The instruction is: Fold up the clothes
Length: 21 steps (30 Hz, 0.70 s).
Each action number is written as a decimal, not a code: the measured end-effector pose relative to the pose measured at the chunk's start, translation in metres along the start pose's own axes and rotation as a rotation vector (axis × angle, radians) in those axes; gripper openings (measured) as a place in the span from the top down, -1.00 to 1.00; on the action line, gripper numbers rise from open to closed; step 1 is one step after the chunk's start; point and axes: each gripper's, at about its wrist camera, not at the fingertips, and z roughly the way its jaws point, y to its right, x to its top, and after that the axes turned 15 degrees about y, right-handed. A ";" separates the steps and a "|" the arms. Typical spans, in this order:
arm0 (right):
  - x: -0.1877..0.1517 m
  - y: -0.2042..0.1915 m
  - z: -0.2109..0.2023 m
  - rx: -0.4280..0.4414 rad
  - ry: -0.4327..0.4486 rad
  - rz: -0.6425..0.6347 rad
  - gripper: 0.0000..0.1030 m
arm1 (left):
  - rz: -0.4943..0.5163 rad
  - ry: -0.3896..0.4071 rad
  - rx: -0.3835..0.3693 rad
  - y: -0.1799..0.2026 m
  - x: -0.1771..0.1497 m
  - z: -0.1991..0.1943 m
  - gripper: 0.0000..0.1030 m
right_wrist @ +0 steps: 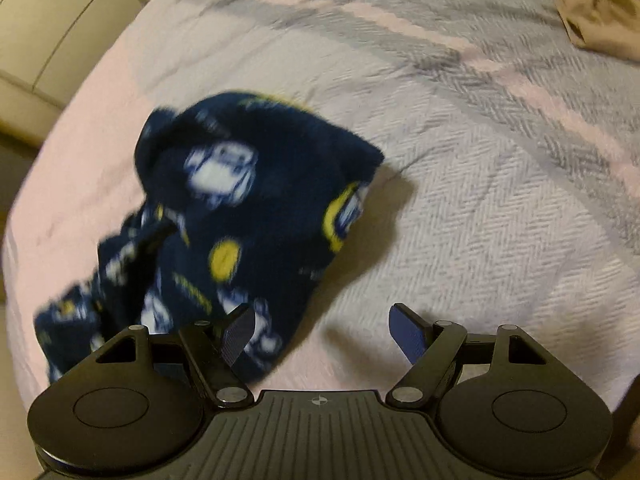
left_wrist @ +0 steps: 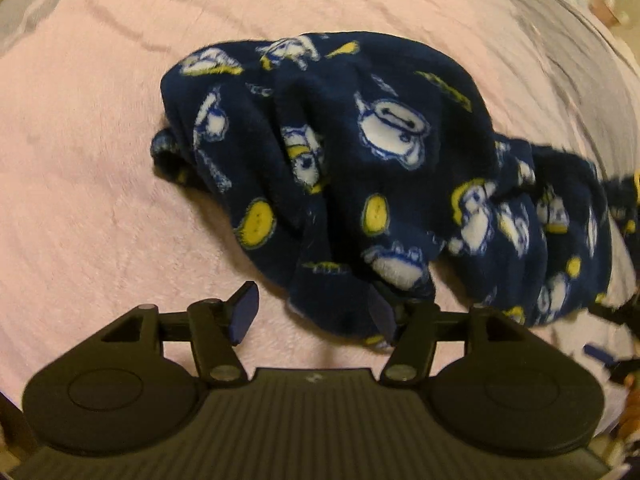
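Plainly, folding has hardly begun. Nearest, the left gripper [left_wrist: 312, 316] and the right gripper [right_wrist: 322, 334] both hang spread wide, pinching nothing. Just beyond them the navy cartoon-print fleece garment [left_wrist: 360, 168] lies bunched on the pink bedspread [left_wrist: 100, 160], unsmoothed. Farther off, other clothes [right_wrist: 592, 16] wait.

no text, label or number can be read anywhere.

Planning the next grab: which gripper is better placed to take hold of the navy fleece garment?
Left, probably. The left gripper is open with the garment edge already between its fingers; the right gripper is open over bare bedspread.
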 end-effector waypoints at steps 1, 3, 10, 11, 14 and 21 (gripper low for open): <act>0.002 0.002 0.002 0.003 0.002 0.019 -0.50 | 0.015 0.009 0.000 0.003 0.002 -0.001 -0.09; 0.004 0.005 0.004 0.000 -0.001 0.030 -0.49 | 0.076 0.031 0.013 0.012 0.006 -0.003 -0.08; 0.006 0.012 -0.006 -0.084 -0.032 -0.089 -0.49 | 0.501 0.089 -0.040 0.080 0.009 -0.013 -0.11; 0.009 0.013 -0.009 -0.112 -0.017 -0.126 -0.49 | 0.555 0.091 -0.061 0.092 0.004 -0.013 -0.12; 0.020 0.025 -0.019 -0.181 0.028 -0.152 -0.49 | 0.711 0.093 -0.128 0.130 -0.014 -0.010 -0.17; 0.053 0.071 -0.052 -0.229 0.107 -0.093 -0.50 | 1.045 0.064 -0.241 0.215 -0.086 0.021 -0.17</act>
